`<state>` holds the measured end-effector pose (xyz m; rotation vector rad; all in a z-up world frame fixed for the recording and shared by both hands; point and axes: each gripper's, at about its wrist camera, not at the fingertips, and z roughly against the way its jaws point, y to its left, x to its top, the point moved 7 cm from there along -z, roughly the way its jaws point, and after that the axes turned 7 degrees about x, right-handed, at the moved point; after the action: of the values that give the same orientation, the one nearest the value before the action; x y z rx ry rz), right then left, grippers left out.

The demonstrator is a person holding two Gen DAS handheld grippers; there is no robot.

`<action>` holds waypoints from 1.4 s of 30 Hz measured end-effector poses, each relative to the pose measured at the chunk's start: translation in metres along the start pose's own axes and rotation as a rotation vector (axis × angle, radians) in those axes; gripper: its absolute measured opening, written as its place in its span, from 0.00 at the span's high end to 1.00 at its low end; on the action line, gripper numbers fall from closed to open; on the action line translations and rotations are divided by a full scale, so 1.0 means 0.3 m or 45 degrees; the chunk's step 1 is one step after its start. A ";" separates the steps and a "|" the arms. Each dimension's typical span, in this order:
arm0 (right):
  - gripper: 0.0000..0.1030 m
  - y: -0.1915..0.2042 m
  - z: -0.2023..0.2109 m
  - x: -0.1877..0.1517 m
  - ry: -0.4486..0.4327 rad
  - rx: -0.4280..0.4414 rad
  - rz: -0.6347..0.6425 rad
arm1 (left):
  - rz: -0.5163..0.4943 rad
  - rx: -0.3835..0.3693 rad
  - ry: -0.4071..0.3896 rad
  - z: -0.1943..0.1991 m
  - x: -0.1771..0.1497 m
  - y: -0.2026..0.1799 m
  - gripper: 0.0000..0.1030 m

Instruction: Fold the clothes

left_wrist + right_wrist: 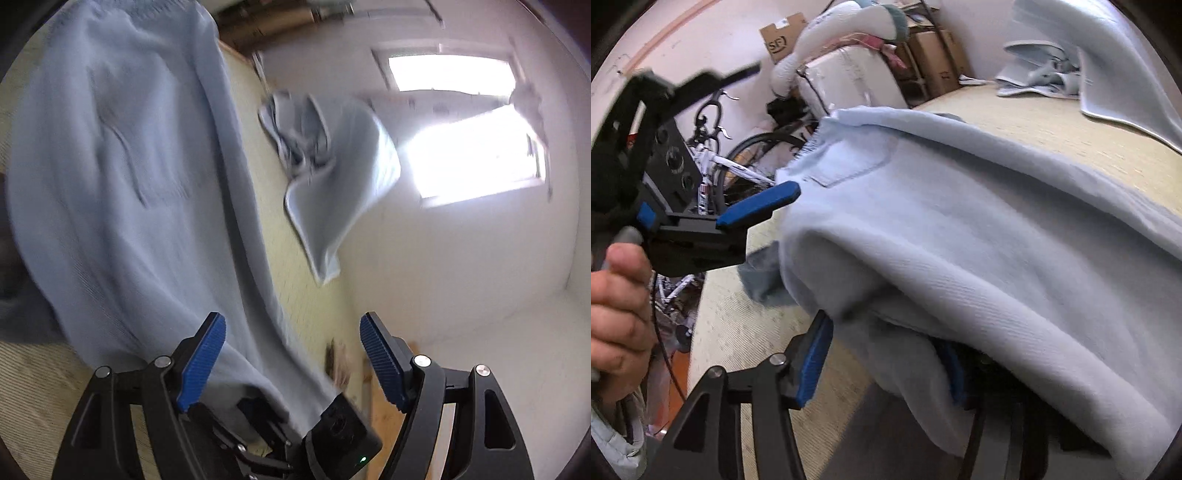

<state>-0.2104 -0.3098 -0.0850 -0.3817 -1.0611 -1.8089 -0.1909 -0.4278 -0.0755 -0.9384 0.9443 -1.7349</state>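
A light blue pair of trousers with a back pocket lies on the yellowish woven mat; it also shows in the right wrist view. My left gripper is open and empty, its blue pads wide apart beside the cloth's edge. In the right wrist view the left gripper sits near the waistband. My right gripper is open, with a fold of the trousers draped between and over its fingers; the right finger is mostly hidden by cloth.
A second crumpled light blue garment lies farther along the mat, also in the right wrist view. Beyond the mat edge stand a bicycle, cardboard boxes and a white appliance. Bright windows glare.
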 end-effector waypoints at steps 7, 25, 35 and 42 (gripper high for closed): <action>0.42 0.135 -0.055 -0.001 0.101 0.018 0.180 | 0.071 -0.018 -0.029 0.047 0.049 0.051 0.24; 0.88 0.315 0.150 0.091 -0.008 -0.117 0.278 | 0.189 0.017 -0.151 0.186 0.145 0.176 0.24; 0.88 0.269 0.025 -0.113 0.100 -0.109 0.192 | 0.210 0.092 -0.151 0.204 0.161 0.235 0.24; 0.66 0.260 -0.043 -0.091 0.130 -0.226 0.283 | 0.220 0.163 -0.158 0.215 0.168 0.292 0.24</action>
<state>-0.1282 -0.3160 -0.0716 -0.4887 -0.7589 -1.7078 -0.1170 -0.5123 -0.1174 -0.8457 0.7994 -1.5538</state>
